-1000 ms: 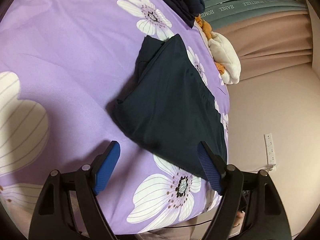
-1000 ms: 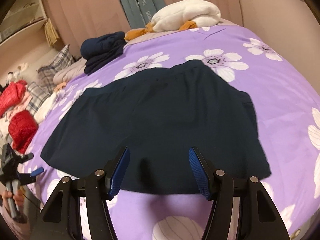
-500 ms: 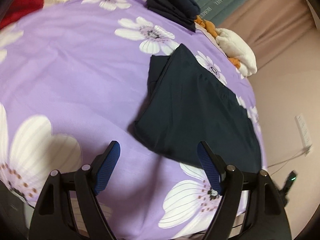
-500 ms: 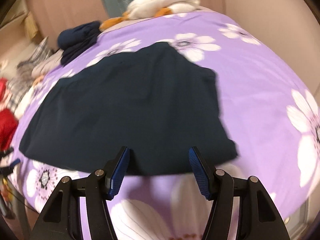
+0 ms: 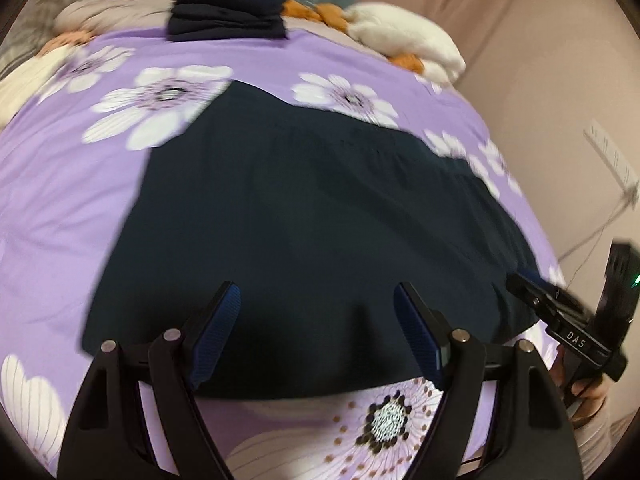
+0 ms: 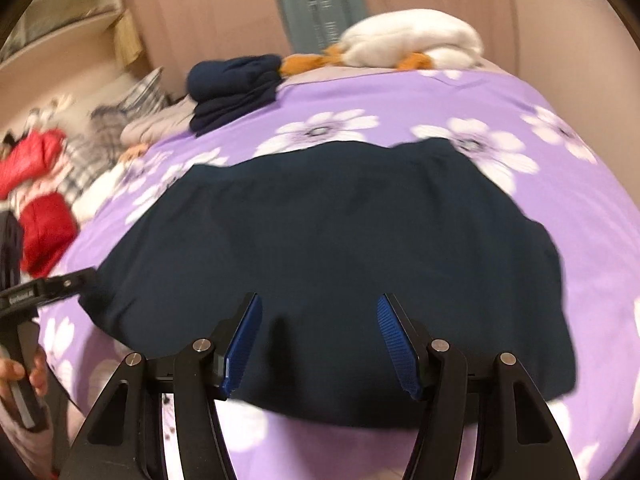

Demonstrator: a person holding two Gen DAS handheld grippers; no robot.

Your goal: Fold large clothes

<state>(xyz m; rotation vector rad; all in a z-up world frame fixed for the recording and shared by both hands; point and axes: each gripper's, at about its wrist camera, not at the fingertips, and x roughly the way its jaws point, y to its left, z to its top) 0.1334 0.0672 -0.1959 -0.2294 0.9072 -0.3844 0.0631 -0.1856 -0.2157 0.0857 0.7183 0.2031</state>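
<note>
A large dark navy garment [image 5: 312,216] lies spread flat on a purple flowered bedsheet [image 5: 60,184]; it also shows in the right wrist view [image 6: 332,240]. My left gripper [image 5: 318,300] is open and empty, above the garment's near hem toward its left part. My right gripper [image 6: 318,312] is open and empty, above the near hem toward its right part. The right gripper's body shows at the right edge of the left wrist view [image 5: 576,336], and the left gripper's body at the left edge of the right wrist view [image 6: 36,292].
A folded navy pile [image 6: 236,84] and a white plush toy [image 6: 412,40] lie at the bed's far end. Red and plaid clothes [image 6: 44,196] lie off the left side. A wall with a power strip [image 5: 612,164] stands on the right.
Both grippers swung round to face the garment's near hem square on and came closer over it. The garment has not moved. Both stayed open.
</note>
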